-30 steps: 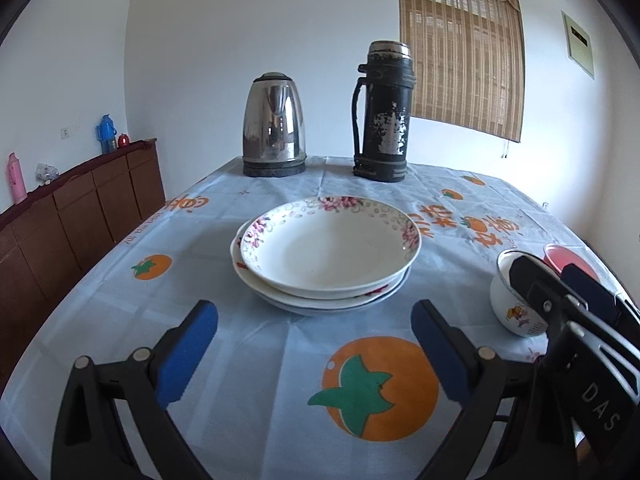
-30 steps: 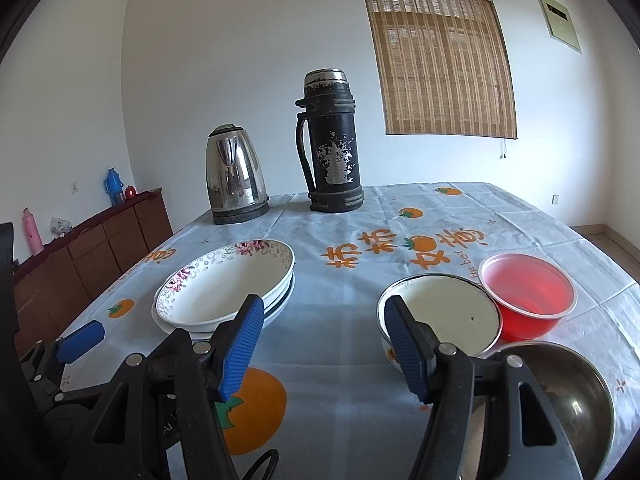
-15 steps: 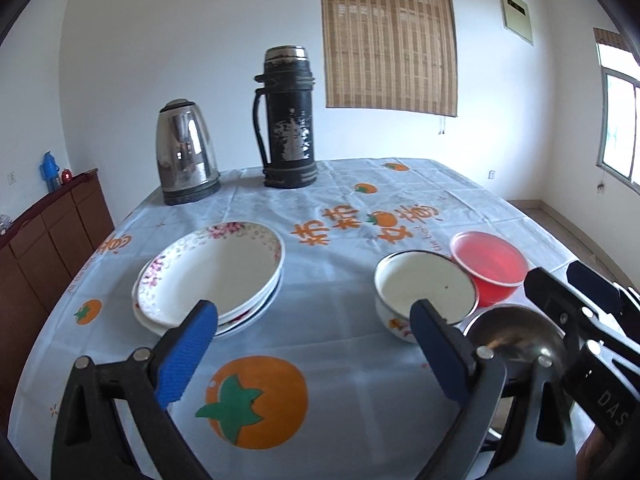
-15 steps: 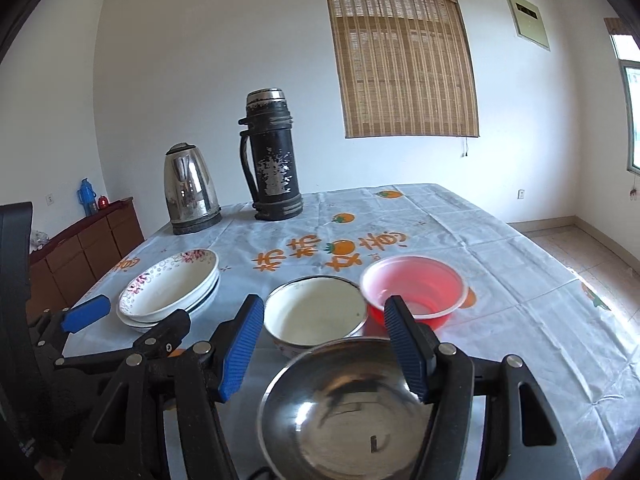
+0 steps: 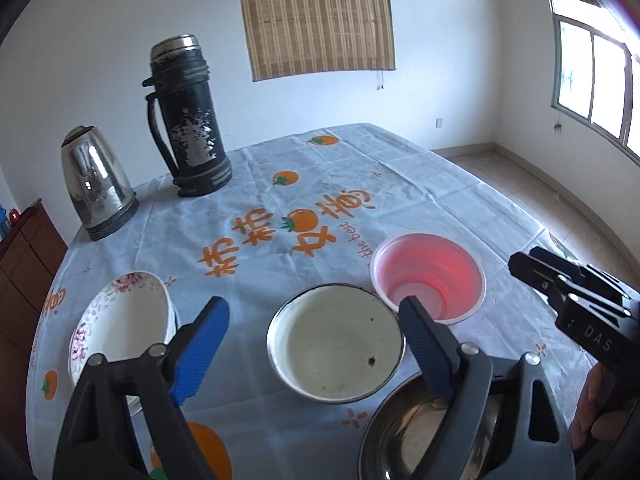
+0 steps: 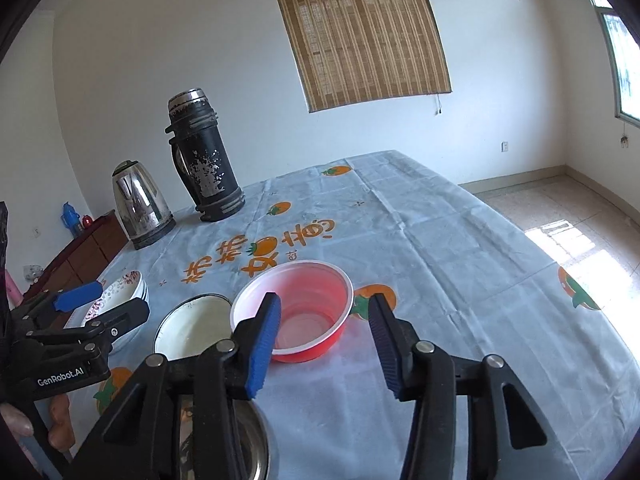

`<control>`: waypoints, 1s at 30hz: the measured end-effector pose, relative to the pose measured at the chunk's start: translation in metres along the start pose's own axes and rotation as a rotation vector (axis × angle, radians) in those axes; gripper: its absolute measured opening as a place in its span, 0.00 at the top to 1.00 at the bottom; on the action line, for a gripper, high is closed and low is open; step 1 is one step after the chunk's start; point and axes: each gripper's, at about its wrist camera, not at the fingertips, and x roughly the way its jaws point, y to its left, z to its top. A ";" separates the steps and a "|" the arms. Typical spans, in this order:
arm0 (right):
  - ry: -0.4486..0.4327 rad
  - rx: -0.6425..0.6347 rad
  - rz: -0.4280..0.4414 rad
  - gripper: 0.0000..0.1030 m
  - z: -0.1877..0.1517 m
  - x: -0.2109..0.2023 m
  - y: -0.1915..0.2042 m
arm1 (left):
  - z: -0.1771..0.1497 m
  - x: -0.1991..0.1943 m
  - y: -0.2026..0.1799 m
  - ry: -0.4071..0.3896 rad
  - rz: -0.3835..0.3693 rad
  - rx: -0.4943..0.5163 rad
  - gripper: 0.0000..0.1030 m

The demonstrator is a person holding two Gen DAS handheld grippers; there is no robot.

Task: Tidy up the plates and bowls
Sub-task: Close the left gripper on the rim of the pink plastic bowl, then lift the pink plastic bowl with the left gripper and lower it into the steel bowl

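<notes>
Both tongs are closing on air: the right tongs (image 6: 322, 340) frame the red bowl (image 6: 294, 312) at lower centre, the left tongs (image 5: 312, 350) the white bowl (image 5: 336, 344). A pad clipping a rim could likely tip a bowl or shove it into its neighbour.

A home dining room, bench under a pale-blue persimmon-print cloth (image 5: 400, 184), steel electric kettle (image 5: 96, 190), bamboo window blind (image 5: 316, 16), tiled floor (image 6: 560, 208).

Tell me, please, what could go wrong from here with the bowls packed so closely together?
1. The red bowl looks like thin plastic; the closing right gripper, aimed at it and empty, might squash or flip it.
2. The left gripper frames the white bowl, which sits close to the red bowl and steel bowl; a finger could knock a neighbour.
</notes>
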 end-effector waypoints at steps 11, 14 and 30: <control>0.104 0.098 0.103 0.60 -0.005 0.047 -0.026 | 0.030 0.062 -0.031 0.125 -0.048 0.076 0.29; 0.132 0.113 0.129 0.66 -0.005 0.056 -0.028 | 0.034 0.076 -0.043 0.156 -0.054 0.106 0.31; 0.212 0.125 0.179 0.74 -0.014 0.075 -0.026 | 0.034 0.111 -0.058 0.283 -0.079 0.110 0.85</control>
